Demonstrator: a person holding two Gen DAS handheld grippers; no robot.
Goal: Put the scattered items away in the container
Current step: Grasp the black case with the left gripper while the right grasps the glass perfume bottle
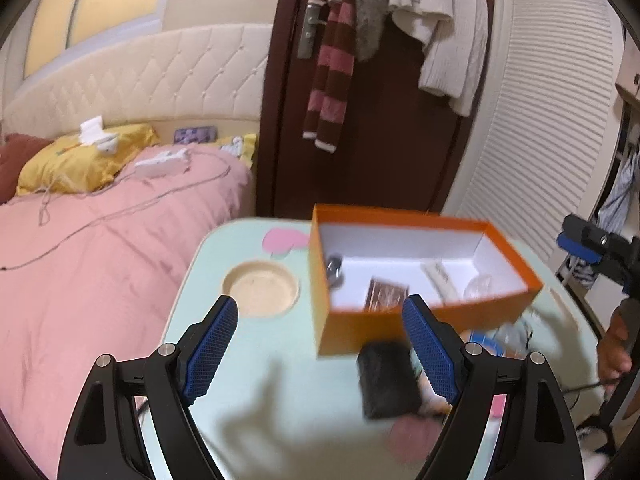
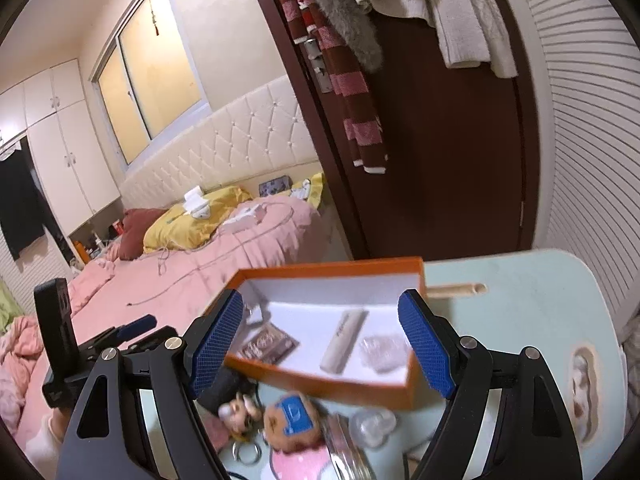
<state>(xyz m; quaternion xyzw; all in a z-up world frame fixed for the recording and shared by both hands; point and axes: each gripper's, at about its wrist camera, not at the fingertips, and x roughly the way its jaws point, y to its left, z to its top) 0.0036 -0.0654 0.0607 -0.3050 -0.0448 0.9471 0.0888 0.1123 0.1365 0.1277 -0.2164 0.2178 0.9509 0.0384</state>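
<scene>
Orange box: sitting open on the pale green tabletop, beside the pink bed. Lying inside it are a white tube, a brown packet, a clear plastic piece and a metal item in the corner.

Outside, just in front of the box, are lying a black pouch, a small doll, a brown plush charm and key rings.

Left gripper: fingers standing wide, holding nothing.

Right gripper: fingers standing wide, holding nothing, hovering over the box.
</scene>
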